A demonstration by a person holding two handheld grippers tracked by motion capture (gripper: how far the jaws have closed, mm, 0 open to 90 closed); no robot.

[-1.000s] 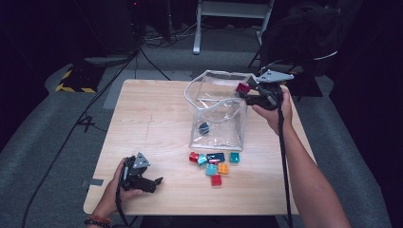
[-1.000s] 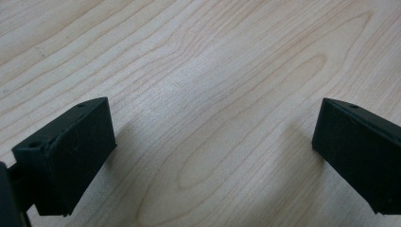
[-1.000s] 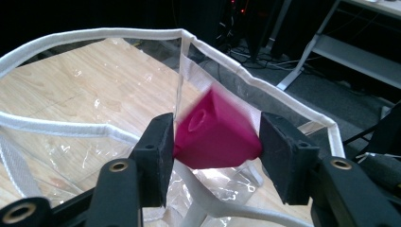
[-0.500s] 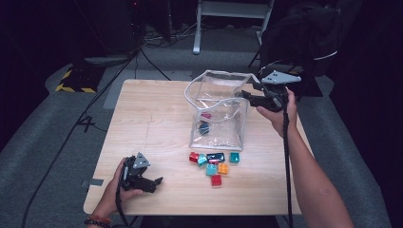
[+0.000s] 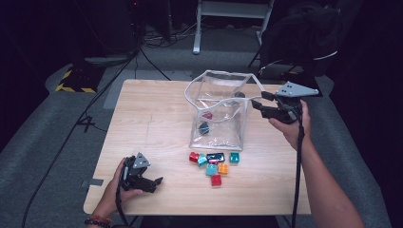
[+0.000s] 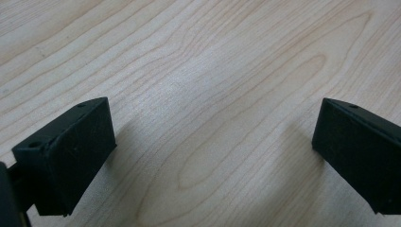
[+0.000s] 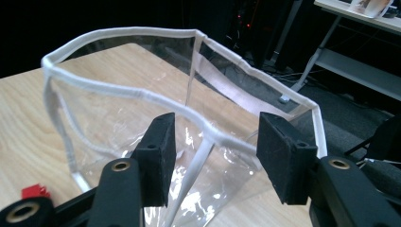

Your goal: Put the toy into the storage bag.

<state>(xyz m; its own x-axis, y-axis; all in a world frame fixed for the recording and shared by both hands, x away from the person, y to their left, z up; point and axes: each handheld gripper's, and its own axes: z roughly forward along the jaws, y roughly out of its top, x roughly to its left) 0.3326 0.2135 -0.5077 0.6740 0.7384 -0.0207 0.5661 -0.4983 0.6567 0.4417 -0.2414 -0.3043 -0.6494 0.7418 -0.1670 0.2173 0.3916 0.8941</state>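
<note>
A clear plastic bag (image 5: 218, 135) with a white rim (image 7: 118, 90) stands open on the wooden table (image 5: 152, 118). Inside it lie a dark red block (image 5: 207, 115) and a dark teal block (image 5: 204, 128). Several coloured blocks (image 5: 214, 164) are clustered in front of the bag. My right gripper (image 5: 259, 100) hovers beside the bag's right corner. Its jaws have just been closing a little, but the gripper (image 7: 216, 130) is open and grips nothing; the rim lies just beyond them. My left gripper (image 5: 154, 183) rests at the table's front left, open over bare wood (image 6: 213, 132).
A red block (image 7: 34, 191) shows on the table at the low left of the right gripper view. A black bag (image 5: 304, 38) sits behind the table's far right corner. Cables and a yellow-black strip (image 5: 73, 80) lie on the floor at the left.
The right gripper held a dark red block over the bag's rim; that block now lies inside the bag, and the gripper has drawn back to the right. The left gripper stayed put.
</note>
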